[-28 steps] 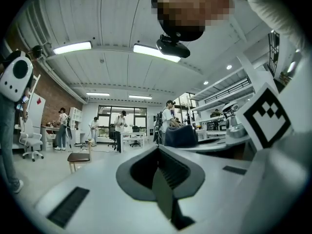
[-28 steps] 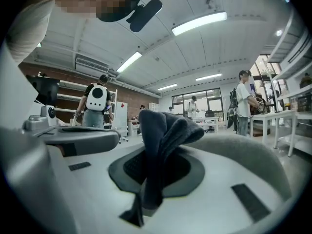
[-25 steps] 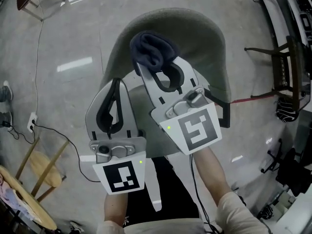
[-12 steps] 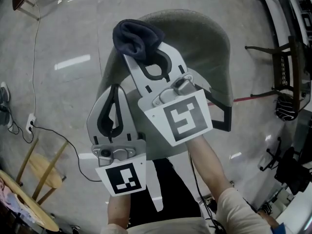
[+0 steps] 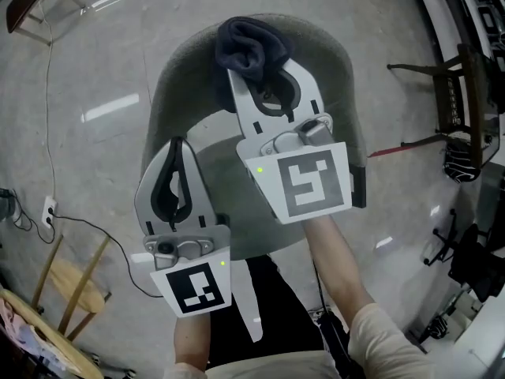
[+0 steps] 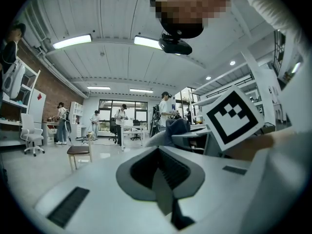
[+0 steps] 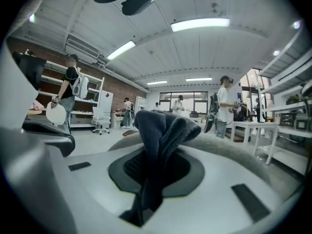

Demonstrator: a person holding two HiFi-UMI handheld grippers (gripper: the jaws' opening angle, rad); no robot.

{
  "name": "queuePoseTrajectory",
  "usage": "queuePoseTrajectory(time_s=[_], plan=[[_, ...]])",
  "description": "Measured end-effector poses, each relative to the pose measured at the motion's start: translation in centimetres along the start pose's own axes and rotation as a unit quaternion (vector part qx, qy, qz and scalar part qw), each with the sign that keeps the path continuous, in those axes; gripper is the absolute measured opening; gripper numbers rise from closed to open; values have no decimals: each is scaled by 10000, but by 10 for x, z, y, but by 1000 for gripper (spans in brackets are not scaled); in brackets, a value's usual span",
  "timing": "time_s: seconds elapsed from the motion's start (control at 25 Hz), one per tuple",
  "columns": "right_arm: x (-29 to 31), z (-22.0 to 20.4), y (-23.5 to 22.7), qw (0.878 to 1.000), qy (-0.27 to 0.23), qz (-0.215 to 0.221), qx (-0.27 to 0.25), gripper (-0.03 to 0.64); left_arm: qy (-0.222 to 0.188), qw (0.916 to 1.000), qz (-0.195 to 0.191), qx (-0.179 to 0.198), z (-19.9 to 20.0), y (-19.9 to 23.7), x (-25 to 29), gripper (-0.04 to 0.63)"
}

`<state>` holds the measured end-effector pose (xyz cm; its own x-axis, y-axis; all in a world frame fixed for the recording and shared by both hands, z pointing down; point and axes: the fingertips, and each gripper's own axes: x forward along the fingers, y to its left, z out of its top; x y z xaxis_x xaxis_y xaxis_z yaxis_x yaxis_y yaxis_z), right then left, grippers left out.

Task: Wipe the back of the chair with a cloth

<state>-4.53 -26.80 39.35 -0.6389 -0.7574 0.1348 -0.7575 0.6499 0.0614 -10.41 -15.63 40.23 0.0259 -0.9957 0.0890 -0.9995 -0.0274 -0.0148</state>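
A grey-green shell chair stands below me, its curved back (image 5: 170,85) at the top of the head view. My right gripper (image 5: 258,63) is shut on a dark navy cloth (image 5: 251,44), which bunches over the fingertips and rests against the top middle of the chair back. In the right gripper view the cloth (image 7: 160,135) sticks up between the jaws, with the chair's rim (image 7: 243,156) just beyond it. My left gripper (image 5: 175,147) is shut and holds nothing; it hovers over the left side of the seat (image 5: 225,160). The left gripper (image 6: 163,182) sees the cloth (image 6: 177,127) ahead.
A wooden stool (image 5: 75,284) stands at the lower left, with a black cable (image 5: 95,229) running to a socket strip (image 5: 49,208) on the pale floor. A dark-framed chair (image 5: 456,93) and other gear crowd the right edge. Several people stand in the far room (image 6: 119,123).
My right gripper has carried the cloth rightward and a little further along the top of the chair back, after swinging left half a second ago. The left gripper has hardly moved.
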Motion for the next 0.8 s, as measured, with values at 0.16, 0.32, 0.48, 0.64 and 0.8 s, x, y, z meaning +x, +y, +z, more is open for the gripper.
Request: queuePoseTrajectory(time_s=[0.16,0.32,0.48,0.64,0.8], plan=[[-15,-7,-39,9981,98,-608,-98,58,-8,9999,-108,38,0,-8,3,15],[-37,-11,-74,9922,170,-1200,-296,58,6,9998,-173,62,0,-14,0,15],[-57,-19,-98,9860,326,-1581,-410,58,35,9997,-226,93,0,-20,-1,15],[-72,-23,-114,9819,393,-1795,-457,58,38,9997,-221,115,1,-23,-2,15],[-79,-25,-120,9789,458,-1927,-493,58,45,9997,-217,72,0,-27,-7,15]])
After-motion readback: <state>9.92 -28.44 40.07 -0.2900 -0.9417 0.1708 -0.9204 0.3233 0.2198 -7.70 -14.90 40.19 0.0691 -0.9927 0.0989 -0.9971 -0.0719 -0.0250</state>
